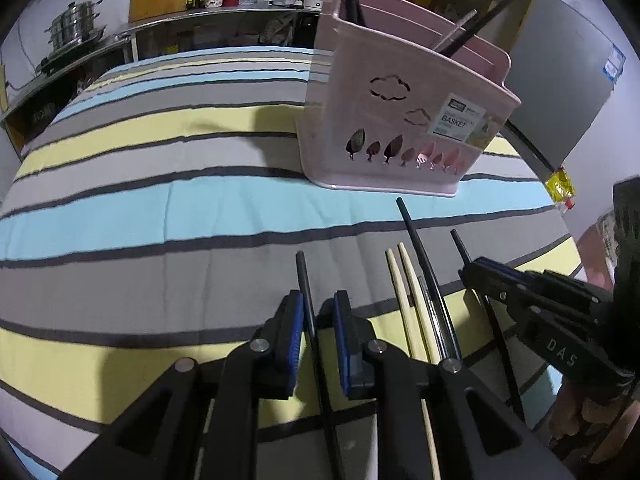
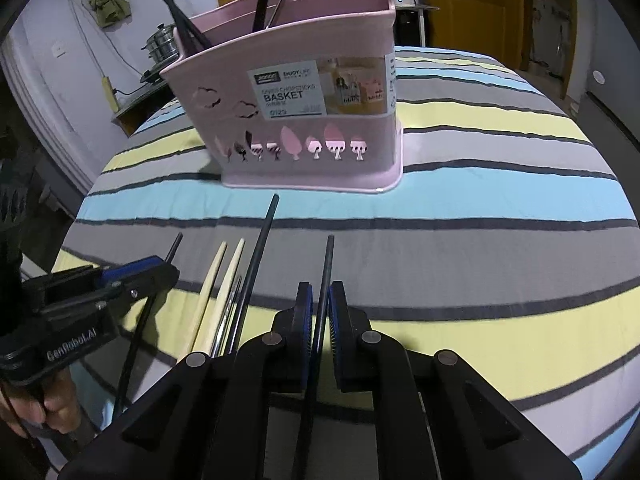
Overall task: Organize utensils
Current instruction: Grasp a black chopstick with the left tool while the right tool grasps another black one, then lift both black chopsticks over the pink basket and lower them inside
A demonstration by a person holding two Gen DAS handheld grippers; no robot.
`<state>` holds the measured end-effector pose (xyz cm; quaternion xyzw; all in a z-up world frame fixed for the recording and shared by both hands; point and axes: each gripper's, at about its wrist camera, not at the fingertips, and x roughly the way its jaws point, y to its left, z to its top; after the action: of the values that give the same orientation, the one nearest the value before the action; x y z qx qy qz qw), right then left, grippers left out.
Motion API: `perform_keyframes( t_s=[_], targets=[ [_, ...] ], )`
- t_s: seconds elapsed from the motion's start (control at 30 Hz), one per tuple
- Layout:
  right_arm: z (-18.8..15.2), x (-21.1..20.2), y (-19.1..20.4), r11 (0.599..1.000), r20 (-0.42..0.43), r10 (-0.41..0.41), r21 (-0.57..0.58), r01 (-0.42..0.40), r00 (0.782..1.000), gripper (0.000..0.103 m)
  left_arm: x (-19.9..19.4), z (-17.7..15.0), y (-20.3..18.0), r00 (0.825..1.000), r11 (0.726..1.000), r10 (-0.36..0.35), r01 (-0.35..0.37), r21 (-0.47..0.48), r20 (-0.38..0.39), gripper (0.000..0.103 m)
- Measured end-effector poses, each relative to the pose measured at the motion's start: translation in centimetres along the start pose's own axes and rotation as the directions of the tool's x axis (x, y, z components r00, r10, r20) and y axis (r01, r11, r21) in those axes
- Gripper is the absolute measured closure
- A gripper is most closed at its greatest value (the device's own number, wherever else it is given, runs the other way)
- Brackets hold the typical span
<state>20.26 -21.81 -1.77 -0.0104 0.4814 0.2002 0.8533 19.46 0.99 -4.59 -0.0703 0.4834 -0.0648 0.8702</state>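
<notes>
A pink chopstick basket [image 1: 400,120] [image 2: 304,120] stands on the striped cloth and holds several dark utensils. Before it lie black chopsticks, two pale wooden chopsticks [image 1: 404,288] [image 2: 224,280] and a thin metal utensil [image 1: 430,312]. My left gripper [image 1: 318,300] [image 2: 160,268] straddles a black chopstick [image 1: 305,280] [image 2: 172,248], jaws partly open, its left pad touching it. My right gripper [image 2: 320,296] [image 1: 472,270] has its pads close on another black chopstick [image 2: 327,268] [image 1: 460,246].
The striped cloth [image 1: 160,208] [image 2: 500,208] covers a round table. A long black chopstick [image 1: 416,240] [image 2: 260,248] lies between the grippers. A steel counter with pots [image 1: 76,28] stands behind; a grey fridge [image 1: 560,92] is at right.
</notes>
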Motion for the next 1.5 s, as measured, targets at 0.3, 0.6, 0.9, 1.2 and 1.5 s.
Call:
perform_keyframes(
  t_s=[0.3, 0.6, 0.9, 1.2, 1.5],
  targets=[
    [0.7, -0.1, -0.1, 1.000, -0.010, 0.030, 0.003, -0.030, 1.000, 0.098, 0.3, 1.3, 0.0, 1.000, 1.000, 0.011, -0.011, -0.001, -0.021, 0.097],
    [2.2, -4.2, -0.1, 0.998, 0.096, 0.066, -0.001, -0.067, 0.993, 0.098, -3.4, 3.1, -0.5, 0.998, 1.000, -0.017, 0.016, 0.017, 0.065, 0.098],
    [5.3, -10.5, 0.8, 0.997, 0.257, 0.080, -0.033, -0.074, 0.963, 0.098, -10.1, 6.7, -0.8, 0.974, 0.998, -0.050, 0.041, 0.045, 0.221, 0.098],
    [6.8, -14.6, 1.2, 0.997, 0.368, 0.068, -0.051, -0.052, 0.927, 0.098, -14.0, 9.1, -1.0, 0.948, 0.997, -0.051, 0.031, 0.068, 0.315, 0.098],
    [4.9, -15.8, 0.9, 0.998, 0.378, 0.063, -0.049, -0.048, 0.924, 0.098, -15.2, 7.2, -1.1, 0.942, 0.997, -0.056, 0.037, 0.064, 0.330, 0.098]
  ],
)
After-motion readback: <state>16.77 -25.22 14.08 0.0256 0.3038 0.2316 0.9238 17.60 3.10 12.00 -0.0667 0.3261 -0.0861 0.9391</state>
